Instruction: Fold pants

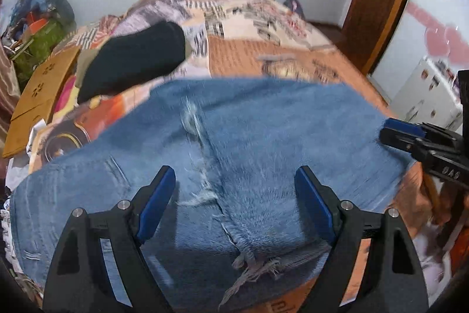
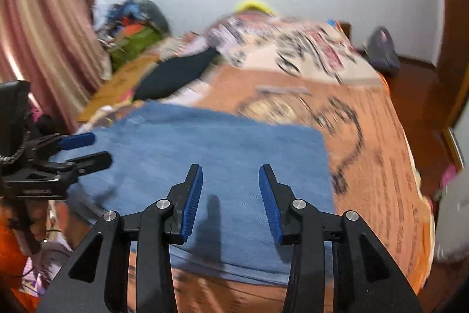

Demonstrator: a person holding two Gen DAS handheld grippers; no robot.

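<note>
Your bed (image 2: 381, 166), patterned cover: jeans (image 2: 219, 160) at 6 o'clock, black cloth (image 2: 176, 75) and cardboard (image 1: 38, 90) toward 10.

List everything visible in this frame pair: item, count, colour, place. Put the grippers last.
jeans: one, blue, frayed, spread on the bed nearest the cameras
bedspread: one, orange with prints, under the jeans
black garment: one, far left on the bed
cardboard: one, brown, left bed edge
clutter pile: mixed colours, far left corner
curtain: pink striped, left
left gripper: black, blue pads, open above jeans
right gripper: same, open above jeans
</note>
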